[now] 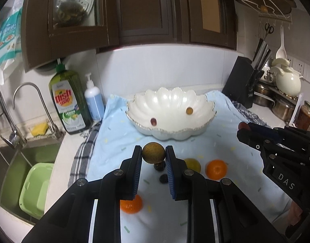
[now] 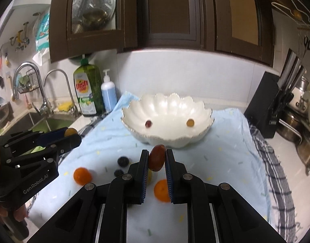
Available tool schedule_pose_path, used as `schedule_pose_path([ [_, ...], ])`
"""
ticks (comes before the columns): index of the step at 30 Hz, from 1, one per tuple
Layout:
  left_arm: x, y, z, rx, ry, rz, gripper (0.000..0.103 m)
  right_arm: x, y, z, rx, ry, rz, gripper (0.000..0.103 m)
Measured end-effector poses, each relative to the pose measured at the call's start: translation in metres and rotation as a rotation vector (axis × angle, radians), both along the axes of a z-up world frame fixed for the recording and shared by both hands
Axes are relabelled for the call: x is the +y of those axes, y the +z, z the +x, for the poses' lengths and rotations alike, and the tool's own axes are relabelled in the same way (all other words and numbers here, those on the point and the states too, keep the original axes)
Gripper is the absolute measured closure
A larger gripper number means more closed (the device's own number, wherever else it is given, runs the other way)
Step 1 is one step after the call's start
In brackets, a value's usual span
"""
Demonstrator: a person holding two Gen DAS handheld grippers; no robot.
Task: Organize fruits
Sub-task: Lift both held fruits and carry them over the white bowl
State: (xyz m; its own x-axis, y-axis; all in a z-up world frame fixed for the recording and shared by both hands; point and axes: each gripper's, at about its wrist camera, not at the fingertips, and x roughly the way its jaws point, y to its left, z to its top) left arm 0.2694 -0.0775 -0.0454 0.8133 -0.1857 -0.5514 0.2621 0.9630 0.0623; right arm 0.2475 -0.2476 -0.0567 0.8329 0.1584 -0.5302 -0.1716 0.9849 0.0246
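**Fruit sorting: partly done**

Shell bowl: two small fruits inside. Left gripper: clamps brown round fruit. Right gripper: clamps reddish fruit. Both short of bowl. Cloth: two oranges, yellow fruit, dark berries remain.

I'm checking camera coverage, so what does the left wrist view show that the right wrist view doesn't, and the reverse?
Only the left wrist view shows the green basin in the sink, the cream teapot and the red-filled jar. It also shows the left hand-held gripper head-on, shut on a brown round fruit.

Only the right wrist view shows the wall hooks and the right hand-held gripper head-on, shut on a red oval fruit.

Both show the white scalloped bowl holding two small fruits, the blue cloth, oranges, dish soap and knife block.
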Motion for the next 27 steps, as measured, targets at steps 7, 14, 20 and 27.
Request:
schedule_pose_path([
  [7,-0.004,0.017,0.014,-0.053,-0.001,0.010,0.079,-0.005,0.015,0.016,-0.043,-0.006,0.009,0.086],
  [14,-0.009,0.034,0.037,-0.086,-0.006,-0.001,0.079,-0.013,0.029,0.034,-0.094,-0.031,0.023,0.085],
  [20,-0.017,0.042,0.061,-0.079,-0.026,-0.009,0.079,-0.019,0.042,0.053,-0.132,-0.046,0.041,0.085],
  [27,-0.026,0.046,0.097,-0.070,-0.047,-0.018,0.079,-0.022,0.048,0.089,-0.115,-0.036,0.057,0.086],
])
